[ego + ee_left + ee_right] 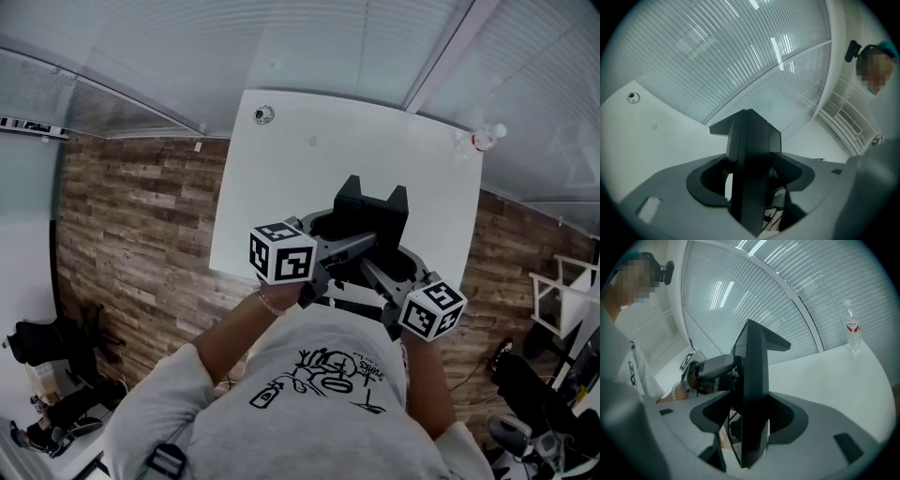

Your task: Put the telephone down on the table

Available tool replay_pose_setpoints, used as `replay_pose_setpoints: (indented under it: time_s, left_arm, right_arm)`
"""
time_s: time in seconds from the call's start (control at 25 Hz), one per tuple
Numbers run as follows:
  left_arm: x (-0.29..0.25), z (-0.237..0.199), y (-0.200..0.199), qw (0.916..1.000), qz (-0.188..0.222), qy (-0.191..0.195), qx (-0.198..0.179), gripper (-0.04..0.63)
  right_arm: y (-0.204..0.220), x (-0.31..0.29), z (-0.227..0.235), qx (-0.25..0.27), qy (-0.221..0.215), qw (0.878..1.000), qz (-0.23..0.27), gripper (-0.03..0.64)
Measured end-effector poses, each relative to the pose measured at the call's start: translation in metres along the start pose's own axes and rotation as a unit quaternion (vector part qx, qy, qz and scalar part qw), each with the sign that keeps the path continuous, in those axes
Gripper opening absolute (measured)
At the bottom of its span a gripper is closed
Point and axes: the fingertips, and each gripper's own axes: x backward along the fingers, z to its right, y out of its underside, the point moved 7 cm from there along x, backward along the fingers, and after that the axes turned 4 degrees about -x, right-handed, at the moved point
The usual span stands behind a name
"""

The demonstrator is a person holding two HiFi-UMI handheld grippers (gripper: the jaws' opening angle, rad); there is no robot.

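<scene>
The black telephone [371,208] is held upright over the near part of the white table [281,178]; whether it touches the tabletop I cannot tell. My left gripper [359,247] grips it from the left and my right gripper [373,273] from the right. In the left gripper view a black slab of the telephone [749,159] stands edge-on between the grey jaws of the left gripper [751,185]. The right gripper view shows the same black slab [754,394] between the jaws of the right gripper [752,425], which stand wide, closed on it.
A clear water bottle [486,138] [853,329] stands at the table's far right corner. A small round object [264,114] [633,97] lies at the far left corner. Slatted blinds line the wall behind, and wood-pattern flooring [141,234] lies beside the table.
</scene>
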Motion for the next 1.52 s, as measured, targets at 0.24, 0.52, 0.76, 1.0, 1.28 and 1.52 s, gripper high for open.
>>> replay_pose_setpoints:
  time_s: [0.24, 0.52, 0.76, 1.0, 1.28, 1.52]
  left_arm:
    - [-0.014, -0.020, 0.009, 1.0000, -0.007, 0.000, 0.005, 0.308]
    - [-0.028, -0.045, 0.020, 0.9998, -0.017, -0.006, 0.013, 0.308]
    - [-0.034, -0.065, 0.028, 0.9996, -0.021, -0.013, 0.017, 0.307]
    - [-0.045, -0.085, 0.039, 0.9993, -0.022, -0.017, 0.027, 0.308]
    - [-0.061, -0.115, 0.052, 0.9987, -0.028, -0.019, 0.038, 0.308]
    - [-0.072, -0.133, 0.062, 0.9984, -0.030, -0.020, 0.045, 0.308]
  right_arm:
    - [0.008, -0.010, 0.022, -0.009, 0.002, 1.000, -0.008, 0.221]
    - [0.018, -0.024, 0.048, -0.018, -0.001, 1.000, -0.018, 0.221]
    - [0.027, -0.038, 0.064, -0.027, -0.006, 0.999, -0.025, 0.221]
    - [0.036, -0.048, 0.083, -0.036, -0.002, 0.999, -0.030, 0.221]
    - [0.048, -0.064, 0.111, -0.049, 0.001, 0.998, -0.040, 0.221]
    - [0.057, -0.073, 0.129, -0.056, 0.003, 0.997, -0.043, 0.221]
